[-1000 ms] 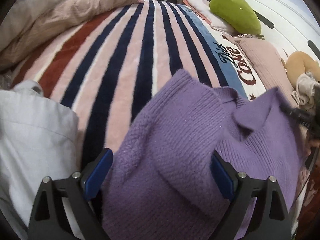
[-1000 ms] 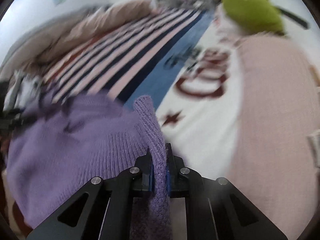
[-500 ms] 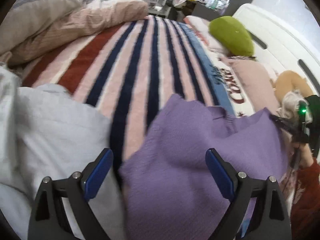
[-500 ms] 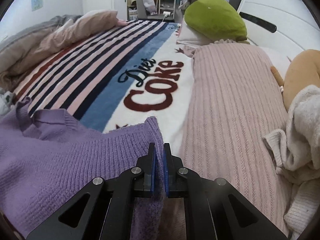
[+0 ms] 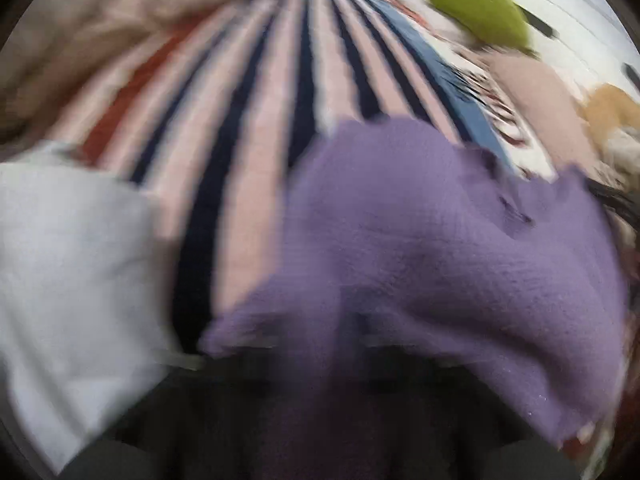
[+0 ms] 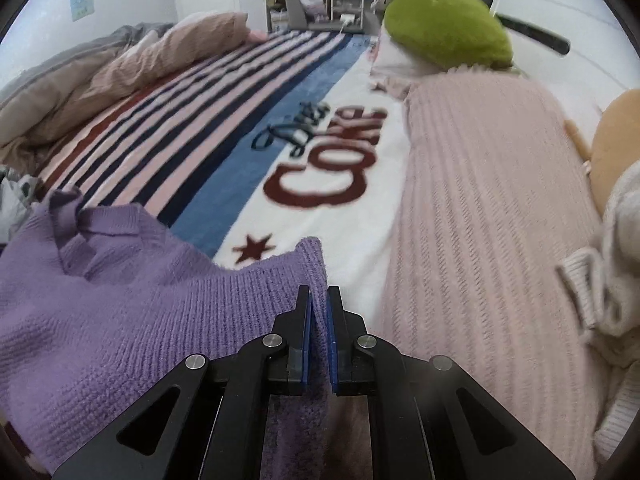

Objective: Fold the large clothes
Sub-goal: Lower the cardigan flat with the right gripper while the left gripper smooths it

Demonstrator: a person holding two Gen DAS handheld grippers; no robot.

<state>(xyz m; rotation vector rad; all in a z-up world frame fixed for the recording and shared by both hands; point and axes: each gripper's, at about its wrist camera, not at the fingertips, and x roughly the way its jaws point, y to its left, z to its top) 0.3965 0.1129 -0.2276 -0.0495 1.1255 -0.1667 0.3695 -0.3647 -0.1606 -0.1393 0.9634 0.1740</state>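
Note:
A purple knit sweater point(image 6: 120, 300) lies on the striped Diet Coke blanket point(image 6: 224, 140) on a bed. My right gripper point(image 6: 319, 304) is shut on the sweater's right edge, with knit fabric pinched between the blue pads. The left wrist view is heavily blurred: the sweater point(image 5: 420, 240) fills the lower middle, and dark fingers point(image 5: 260, 364) seem closed in around a fold of it at the bottom edge. I cannot make out the left jaws clearly.
A white-grey garment point(image 5: 72, 280) lies left of the sweater. A pink ribbed pillow point(image 6: 488, 200), a green cushion point(image 6: 444, 28), a tan plush point(image 6: 616, 140) and a cream knit point(image 6: 612, 272) sit at right. Bunched duvets point(image 6: 120, 68) lie far left.
The left gripper's fingers were wide open over the sweater; now the view is blurred with motion and they appear closed in on the fabric. The right gripper stays shut on the edge.

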